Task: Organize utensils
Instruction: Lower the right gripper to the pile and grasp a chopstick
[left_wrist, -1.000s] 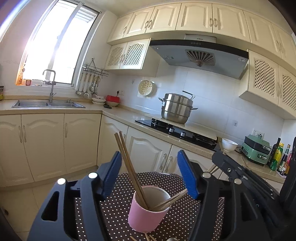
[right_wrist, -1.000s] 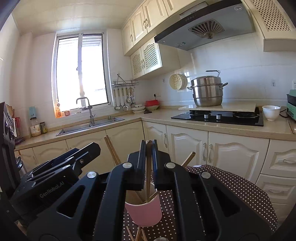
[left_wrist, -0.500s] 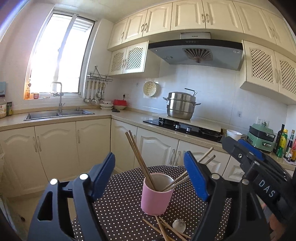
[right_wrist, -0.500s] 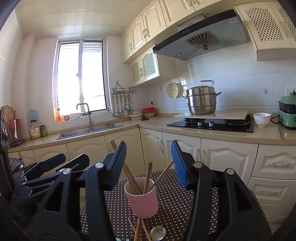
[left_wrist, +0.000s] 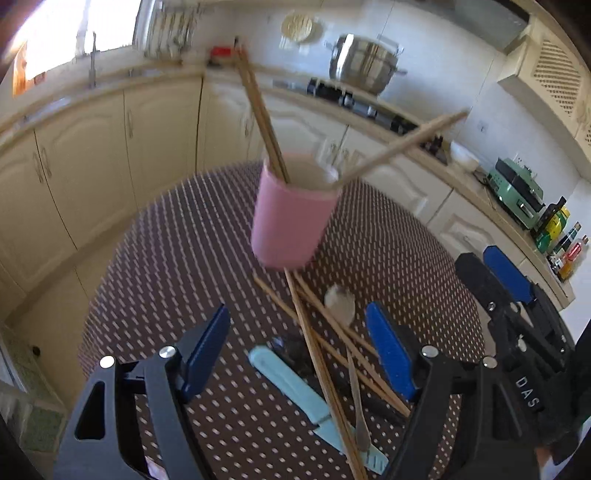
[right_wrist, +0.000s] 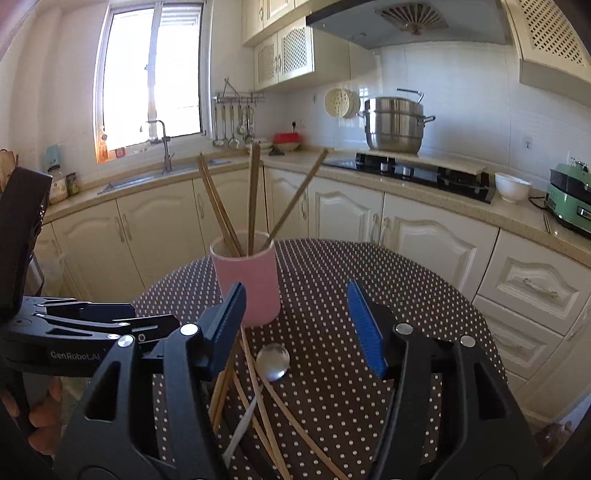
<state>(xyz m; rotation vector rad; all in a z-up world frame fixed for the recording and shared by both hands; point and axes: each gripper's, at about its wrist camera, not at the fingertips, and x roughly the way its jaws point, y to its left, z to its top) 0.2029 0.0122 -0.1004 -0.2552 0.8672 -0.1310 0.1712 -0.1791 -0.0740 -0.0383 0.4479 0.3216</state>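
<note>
between picks: my left gripper gapes empty, right gripper has just been opening, empty; next, i pinch a loose chopstick for the pink cup.

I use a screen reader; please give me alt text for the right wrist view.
The open right gripper hovers above loose chopsticks and a spoon on a polka-dot table. Behind them, a pink cup holds more chopsticks.

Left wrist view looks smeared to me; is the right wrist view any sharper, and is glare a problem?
Left wrist view: motion blur smears the pink cup and tablecloth dots. Right wrist view: crisp, the spoon is sharp, but the window is blown out. Both bend straight lines.
</note>
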